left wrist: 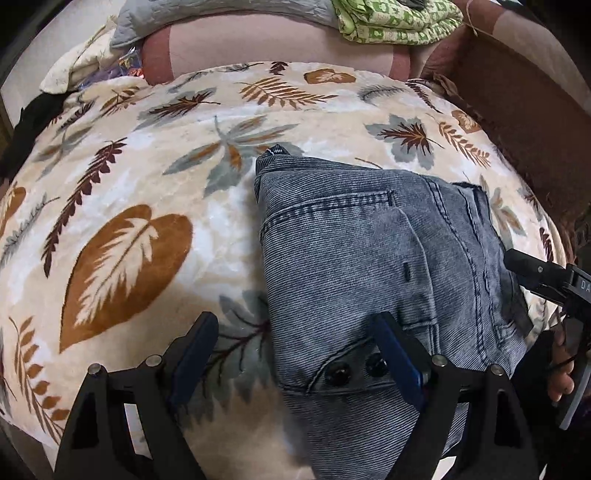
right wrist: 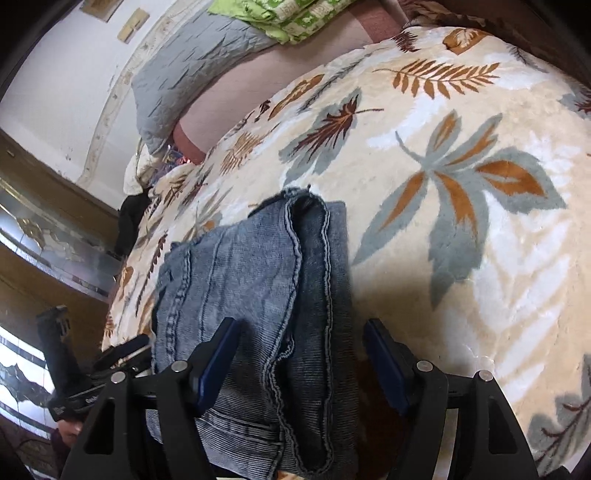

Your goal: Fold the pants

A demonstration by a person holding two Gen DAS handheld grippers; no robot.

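Grey-blue corduroy-like jeans point(left wrist: 362, 258) lie folded into a compact stack on a cream blanket with leaf prints point(left wrist: 129, 206). My left gripper point(left wrist: 295, 347) is open above the stack's near left edge, by the waistband with two dark buttons point(left wrist: 356, 369). Its right finger point(left wrist: 399, 362) is over the jeans, its left finger point(left wrist: 194, 354) over the blanket. In the right wrist view the jeans point(right wrist: 258, 280) show their stacked seamed edges. My right gripper point(right wrist: 299, 354) is open over the near end of the stack. It also shows in the left wrist view point(left wrist: 543, 277) at the right edge.
The blanket point(right wrist: 461, 184) covers a bed. A pink pillow point(left wrist: 280, 48), a grey quilt point(left wrist: 192, 22) and a green patterned cloth point(left wrist: 399, 22) lie at the head. A brown cover point(left wrist: 517, 103) lies to the right. A white wall point(right wrist: 66, 74) and tiled floor point(right wrist: 22, 369) lie beyond the bed.
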